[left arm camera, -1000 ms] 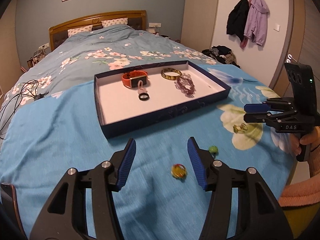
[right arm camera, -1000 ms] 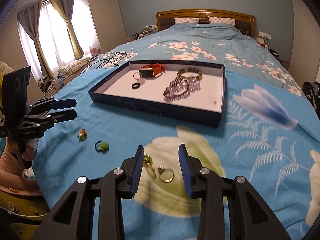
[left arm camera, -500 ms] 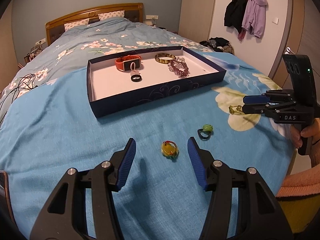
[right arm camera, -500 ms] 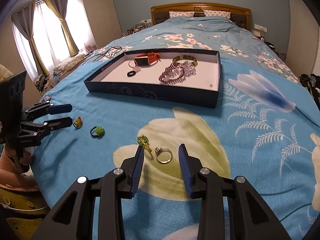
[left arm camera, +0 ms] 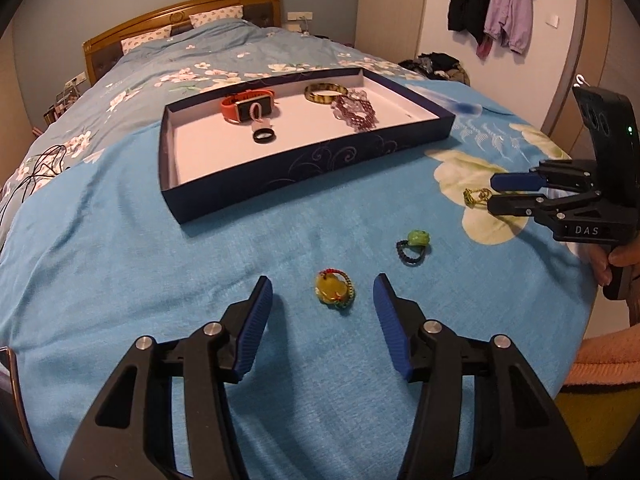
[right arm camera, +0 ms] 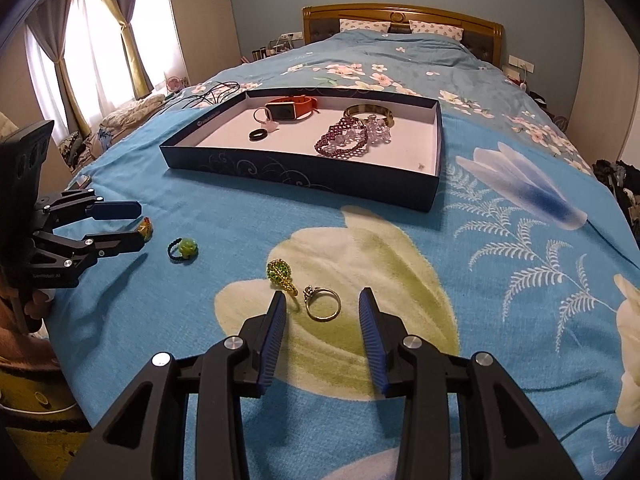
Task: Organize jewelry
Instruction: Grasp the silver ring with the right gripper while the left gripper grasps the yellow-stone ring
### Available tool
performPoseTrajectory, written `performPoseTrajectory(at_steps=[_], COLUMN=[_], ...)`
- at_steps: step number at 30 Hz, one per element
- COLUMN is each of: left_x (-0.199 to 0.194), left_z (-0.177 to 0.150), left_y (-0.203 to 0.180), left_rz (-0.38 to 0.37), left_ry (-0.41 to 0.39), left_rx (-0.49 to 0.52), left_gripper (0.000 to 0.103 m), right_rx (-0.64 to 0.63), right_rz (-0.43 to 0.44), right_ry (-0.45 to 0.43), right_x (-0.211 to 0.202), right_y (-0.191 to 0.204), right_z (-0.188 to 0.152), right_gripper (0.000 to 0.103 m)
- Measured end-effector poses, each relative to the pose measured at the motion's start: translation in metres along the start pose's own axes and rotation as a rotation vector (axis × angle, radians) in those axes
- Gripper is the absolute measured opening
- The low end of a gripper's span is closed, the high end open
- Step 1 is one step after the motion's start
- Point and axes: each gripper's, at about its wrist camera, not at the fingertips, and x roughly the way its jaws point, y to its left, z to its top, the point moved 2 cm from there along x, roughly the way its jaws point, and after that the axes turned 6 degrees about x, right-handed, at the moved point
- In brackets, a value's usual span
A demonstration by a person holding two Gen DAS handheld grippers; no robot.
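A yellow-stone ring (left arm camera: 334, 290) lies on the blue bedspread between the fingertips of my left gripper (left arm camera: 323, 280). Its jaws are closing, and the pads stand apart from the ring. To its right is a black ring with a green stone (left arm camera: 414, 244). My right gripper (right arm camera: 322, 294) is open over a thin silver ring (right arm camera: 322, 304), with a gold-and-green ring (right arm camera: 282, 274) just off its left fingertip. Farther back, the dark blue tray (left arm camera: 300, 168) holds an orange watch (left arm camera: 248, 106), a gold bangle (left arm camera: 325, 92), purple beads (left arm camera: 356, 112) and a black ring (left arm camera: 264, 136).
The bedspread drops away at the bed's near edge, where a person's hand (left arm camera: 618, 260) holds the right gripper's handle. Black cables (left arm camera: 36, 176) lie at the far left of the bed. Coats (left arm camera: 492, 4) hang on the wall.
The left gripper has sunk and tipped towards the bed, and its jaws stand slightly narrower. The yellow-stone ring now sits at its fingertips. The right gripper has tilted a little over the silver ring.
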Motion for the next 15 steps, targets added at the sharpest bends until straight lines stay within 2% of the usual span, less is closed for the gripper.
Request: performPoseTrajectory(at_steps=[8, 15], left_x=[0.005, 0.0044], left_z=[0.0001, -0.0005], left_y=[-0.001, 0.0003], left_rz=[0.004, 0.003], left_ry=[0.016, 0.015], left_rx=[-0.003, -0.008], left_gripper=[0.042, 0.03], right_rx=[-0.045, -0.063], right_rz=[-0.036, -0.024], right_ry=[0.002, 0.003], right_x=[0.0031, 0.0026], right_y=[0.0073, 0.0104], right_z=[0.0019, 0.0003], right_gripper=[0.035, 0.018])
